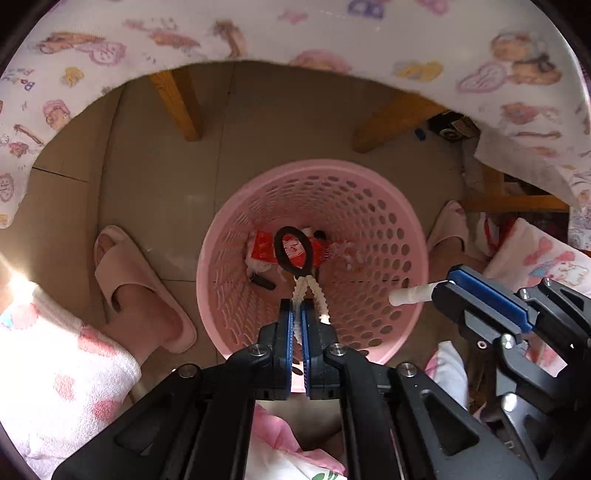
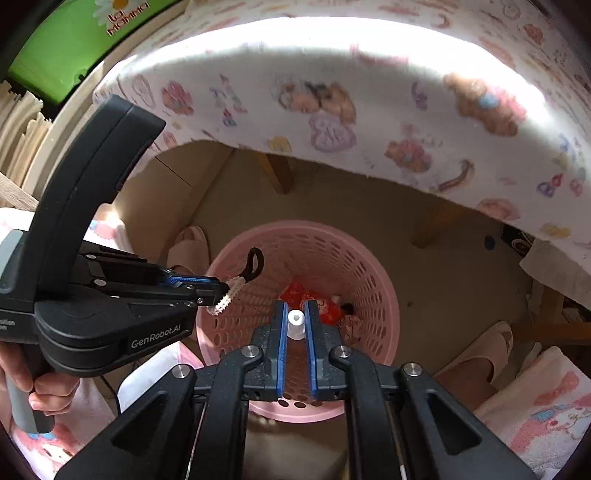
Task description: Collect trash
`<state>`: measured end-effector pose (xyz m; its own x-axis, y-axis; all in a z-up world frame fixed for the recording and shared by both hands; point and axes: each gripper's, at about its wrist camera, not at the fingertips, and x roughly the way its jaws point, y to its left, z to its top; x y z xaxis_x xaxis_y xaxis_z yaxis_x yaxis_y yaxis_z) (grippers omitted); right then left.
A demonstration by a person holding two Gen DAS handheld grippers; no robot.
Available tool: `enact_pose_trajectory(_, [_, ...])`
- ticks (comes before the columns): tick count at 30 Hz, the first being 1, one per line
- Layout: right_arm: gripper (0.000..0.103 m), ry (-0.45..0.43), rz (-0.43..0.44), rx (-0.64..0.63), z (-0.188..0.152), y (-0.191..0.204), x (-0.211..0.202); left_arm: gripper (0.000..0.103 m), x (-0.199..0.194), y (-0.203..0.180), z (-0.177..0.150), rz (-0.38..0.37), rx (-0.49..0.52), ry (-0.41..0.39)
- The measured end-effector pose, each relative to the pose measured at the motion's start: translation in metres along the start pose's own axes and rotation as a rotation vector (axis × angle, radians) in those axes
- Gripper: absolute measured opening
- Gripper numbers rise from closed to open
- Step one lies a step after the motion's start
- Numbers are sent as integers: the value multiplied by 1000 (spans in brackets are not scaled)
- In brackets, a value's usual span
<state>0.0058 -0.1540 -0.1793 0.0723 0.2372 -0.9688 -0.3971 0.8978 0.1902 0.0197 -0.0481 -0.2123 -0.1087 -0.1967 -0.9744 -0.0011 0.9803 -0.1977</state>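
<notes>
Basket (image 1: 388, 236): pink perforated plastic, smooth, slight sheen. Tablecloth (image 1: 332, 33) at 12 o'clock: matt printed cloth. Table legs (image 1: 181, 103): bare wood. Slippers (image 1: 140, 288) at 9 o'clock: soft matt fabric. Gripper (image 1: 297, 317): matt black plastic, ribbed blue pads, bright metal screws.

Left gripper (image 1: 297, 317) clamped, pointing down; right gripper (image 2: 295, 325) clamped, pointing down

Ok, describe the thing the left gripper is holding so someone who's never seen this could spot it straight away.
Find the pink basket on the floor below the cartoon-print tablecloth. Just above its opening, the left gripper has its jaws shut on a hair tie. It has a black loop with a white ribbed tail, unlike the plain white tube in the right gripper.
</notes>
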Motion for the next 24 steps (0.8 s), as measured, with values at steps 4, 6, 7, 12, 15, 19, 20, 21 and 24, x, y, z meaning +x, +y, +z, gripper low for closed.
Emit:
enact_pose_trajectory(4, [10,32,0,16,-1,-2,14,5,-1,-2,-2,6,18,11])
enact_pose_trajectory(6, [10,26,-6,20,-1,-1,15,6,-3,-1,-1,-6,9,9])
enact_pose_trajectory(7, [10,24,-8,24,0,-3,14,7,-3,0,-1,-4,11,8])
enact_pose_trajectory(12, [11,43,18,76,1,-15,9,30,-9,-5,-1,17,41,-18])
enact_pose_trajectory(15, [11,27,3,83,4,-15,-2,33,-16,-8,-2,34,51,-46])
enact_pose_trajectory(19, [11,-35,0,90,5,-18,-27,37,-38,-6,-3,81,64,-149])
enact_pose_trajectory(20, [13,-54,3,94,4,-19,-34,37,-45,-5,-3,75,60,-174])
enact_pose_trajectory(21, [14,-75,-2,96,4,-20,-42,36,-52,-3,-4,66,55,-200])
enact_pose_trajectory(24, [21,-136,-22,96,3,-22,-63,37,-76,1,-4,33,56,-277])
